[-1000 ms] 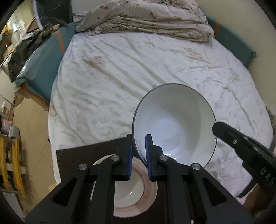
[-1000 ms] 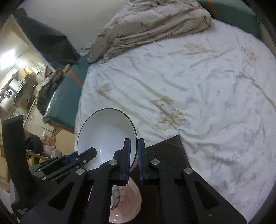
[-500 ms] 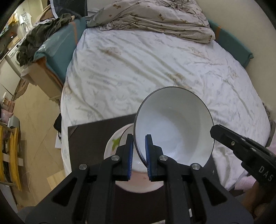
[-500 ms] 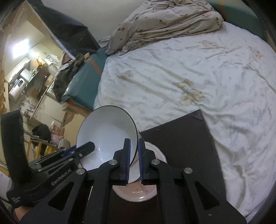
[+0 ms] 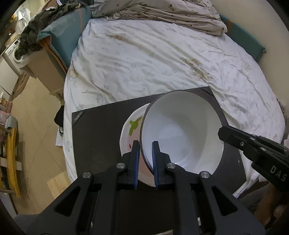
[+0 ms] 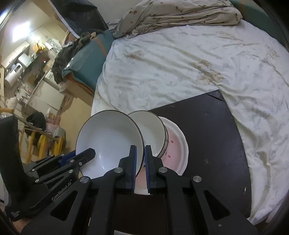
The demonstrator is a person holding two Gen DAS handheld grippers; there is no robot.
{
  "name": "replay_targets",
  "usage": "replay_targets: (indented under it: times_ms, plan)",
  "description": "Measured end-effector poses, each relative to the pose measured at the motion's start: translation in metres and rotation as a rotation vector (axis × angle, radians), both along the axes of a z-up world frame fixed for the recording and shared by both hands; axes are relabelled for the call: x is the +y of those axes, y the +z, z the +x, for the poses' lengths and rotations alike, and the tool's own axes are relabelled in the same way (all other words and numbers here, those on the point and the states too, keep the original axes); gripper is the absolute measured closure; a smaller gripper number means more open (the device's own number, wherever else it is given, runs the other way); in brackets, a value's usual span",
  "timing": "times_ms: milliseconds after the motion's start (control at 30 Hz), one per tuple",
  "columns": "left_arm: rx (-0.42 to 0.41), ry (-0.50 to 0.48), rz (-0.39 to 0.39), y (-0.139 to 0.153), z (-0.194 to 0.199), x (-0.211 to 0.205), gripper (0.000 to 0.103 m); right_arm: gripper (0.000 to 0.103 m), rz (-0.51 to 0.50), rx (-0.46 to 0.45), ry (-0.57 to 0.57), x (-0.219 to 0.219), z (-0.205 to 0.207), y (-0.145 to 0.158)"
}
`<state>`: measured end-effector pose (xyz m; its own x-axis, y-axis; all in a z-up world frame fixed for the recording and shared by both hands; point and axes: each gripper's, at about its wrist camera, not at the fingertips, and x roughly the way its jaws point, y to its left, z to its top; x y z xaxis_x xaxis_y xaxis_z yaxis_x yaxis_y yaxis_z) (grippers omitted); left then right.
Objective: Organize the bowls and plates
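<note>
Both grippers hold one large white bowl with a dark rim (image 5: 182, 133), tilted above the dark table. My left gripper (image 5: 145, 153) is shut on its near-left rim. My right gripper (image 6: 140, 157) is shut on the opposite rim of the same bowl (image 6: 110, 142). Under it, a smaller white bowl (image 6: 151, 132) sits in a pink-and-white patterned plate (image 6: 176, 144). In the left wrist view only the plate's left part (image 5: 131, 130) with a green mark shows; the rest is hidden by the held bowl.
The dark table (image 5: 95, 133) stands against a bed with a pale printed sheet (image 5: 153, 57) and a crumpled blanket (image 5: 162, 12) at the far end. Floor and cluttered furniture (image 6: 32, 59) lie to the left.
Both grippers have carried the large bowl down and forward over the table; it now hangs above the plate and smaller bowl. The grips have not changed.
</note>
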<state>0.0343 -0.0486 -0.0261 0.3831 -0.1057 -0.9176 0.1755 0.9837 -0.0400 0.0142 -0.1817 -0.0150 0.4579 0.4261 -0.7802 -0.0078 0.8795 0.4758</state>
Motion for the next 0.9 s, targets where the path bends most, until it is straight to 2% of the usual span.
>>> replay_targets:
  times_ms: [433, 667, 900]
  plan:
    - [0.027, -0.016, -0.036, -0.018, 0.028, -0.002, 0.093, 0.093, 0.019, 0.042, -0.041, -0.007, 0.02, -0.019]
    - [0.029, -0.012, -0.057, -0.021, 0.036, 0.0, 0.092, 0.093, 0.082, 0.109, -0.058, -0.016, 0.031, -0.035]
    - [0.046, -0.008, -0.073, -0.026, 0.039, 0.002, 0.092, 0.093, 0.093, 0.118, -0.061, -0.017, 0.034, -0.037]
